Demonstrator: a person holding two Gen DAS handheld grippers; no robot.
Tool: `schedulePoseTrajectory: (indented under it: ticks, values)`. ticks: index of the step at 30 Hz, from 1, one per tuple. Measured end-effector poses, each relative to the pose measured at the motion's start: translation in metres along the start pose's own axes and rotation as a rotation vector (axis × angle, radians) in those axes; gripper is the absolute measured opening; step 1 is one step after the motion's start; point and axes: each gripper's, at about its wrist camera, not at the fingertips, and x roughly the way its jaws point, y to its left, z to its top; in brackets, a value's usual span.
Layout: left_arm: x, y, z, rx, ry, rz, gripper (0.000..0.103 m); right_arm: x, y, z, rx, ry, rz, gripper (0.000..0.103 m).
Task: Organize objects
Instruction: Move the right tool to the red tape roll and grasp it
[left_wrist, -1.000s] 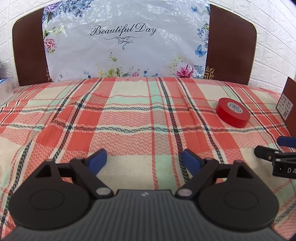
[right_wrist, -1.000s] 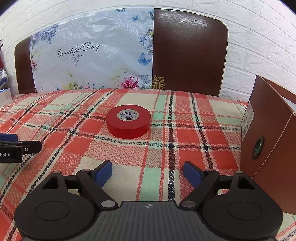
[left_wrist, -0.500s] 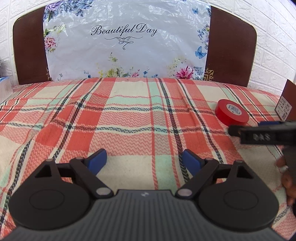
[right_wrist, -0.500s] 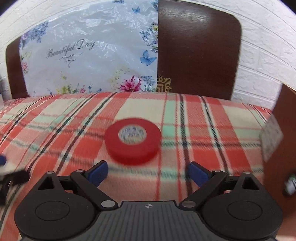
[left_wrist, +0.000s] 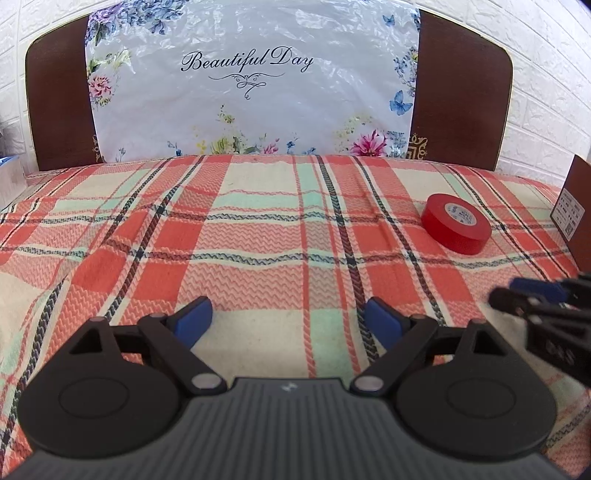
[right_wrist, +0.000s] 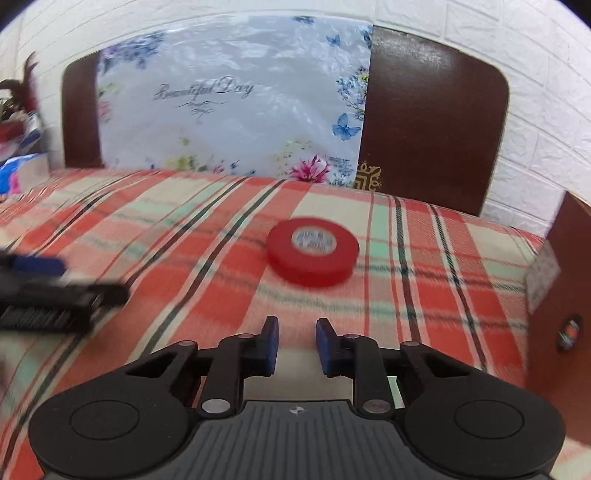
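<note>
A red roll of tape (left_wrist: 456, 229) with a white label lies flat on the plaid cloth (left_wrist: 258, 236), far right in the left wrist view. In the right wrist view the tape (right_wrist: 312, 251) lies just ahead of my right gripper (right_wrist: 293, 332). Its jaws are closing: a narrow gap is left between the blue pads (right_wrist: 271, 339) and nothing is in it. My left gripper (left_wrist: 288, 317) stands wide open over bare cloth, empty. Each gripper shows blurred at the edge of the other's view: the right gripper (left_wrist: 524, 295), the left gripper (right_wrist: 74, 280).
A brown cardboard box (right_wrist: 569, 277) stands at the right edge, close to the tape. A dark wooden headboard (left_wrist: 461, 96) with a flowered plastic bag (left_wrist: 251, 92) over it rises at the back. Small items (right_wrist: 22, 166) sit at the far left.
The right gripper's jaws have come from wide open to nearly together. It pushed toward the tape, then drew back, so the tape looks farther off. The left gripper has not moved.
</note>
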Motion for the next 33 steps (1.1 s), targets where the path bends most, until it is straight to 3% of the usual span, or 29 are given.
schedulePoseTrajectory:
  ticks: [3, 7, 10, 13, 15, 18, 23, 33]
  values:
    - [0.000, 0.000, 0.000, 0.001, 0.000, 0.001, 0.092, -0.002, -0.003, 0.001, -0.002, 0.001, -0.004, 0.033]
    - [0.000, 0.001, 0.000, -0.001, -0.001, 0.002, 0.093, 0.020, -0.016, 0.016, 0.049, -0.007, -0.035, 0.072]
    - [0.001, 0.001, 0.000, -0.006, 0.000, 0.002, 0.094, 0.046, -0.029, 0.033, 0.131, 0.003, -0.017, 0.074]
    - [0.001, 0.000, 0.000, -0.009, 0.001, 0.004, 0.094, 0.074, -0.030, 0.049, 0.181, 0.020, 0.016, 0.090]
    - [0.001, 0.000, 0.000, -0.009, 0.001, 0.003, 0.094, 0.086, -0.021, 0.057, 0.149, 0.018, 0.004, 0.090]
    - [0.002, 0.000, 0.000, -0.011, 0.002, 0.004, 0.095, 0.091, -0.010, 0.061, 0.087, 0.002, 0.004, 0.072]
    - [0.002, 0.000, 0.000, -0.009, 0.003, 0.004, 0.095, 0.077, -0.012, 0.053, 0.091, 0.004, 0.006, 0.072]
    - [0.003, -0.003, 0.001, -0.002, 0.007, 0.013, 0.096, -0.046, -0.012, -0.031, 0.053, 0.031, 0.038, 0.072]
